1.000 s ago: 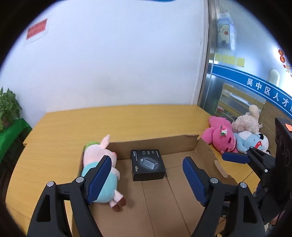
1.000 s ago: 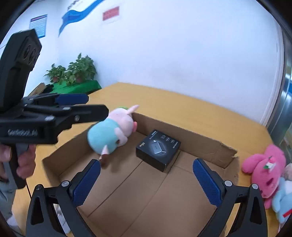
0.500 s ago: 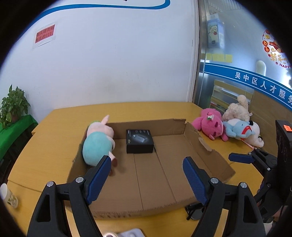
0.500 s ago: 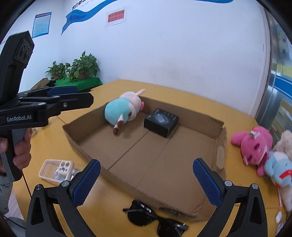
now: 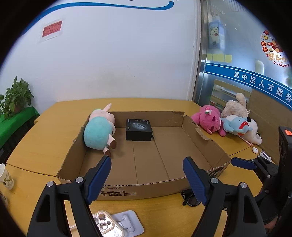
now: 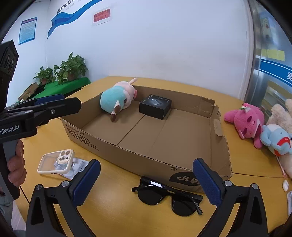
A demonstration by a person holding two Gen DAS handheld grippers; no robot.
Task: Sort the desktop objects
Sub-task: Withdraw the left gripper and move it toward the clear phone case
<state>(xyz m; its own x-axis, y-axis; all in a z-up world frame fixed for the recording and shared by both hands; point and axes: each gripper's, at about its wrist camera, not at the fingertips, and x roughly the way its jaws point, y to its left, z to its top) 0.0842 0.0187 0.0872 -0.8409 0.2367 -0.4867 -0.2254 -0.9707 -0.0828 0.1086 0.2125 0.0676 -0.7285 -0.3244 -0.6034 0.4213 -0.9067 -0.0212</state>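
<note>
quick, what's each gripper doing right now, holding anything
left gripper: open, holding nothing.
right gripper: open, holding nothing, above the sunglasses.

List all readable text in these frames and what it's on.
"nRobot.AI", cut off at the frame edge: left gripper body.
"吴中区人才服务": blue band on the glass.
"O HAPPY": window sticker.
"AIR", upside down: cardboard box front.
Red wall sign, blue poster, black box: too small to read.
</note>
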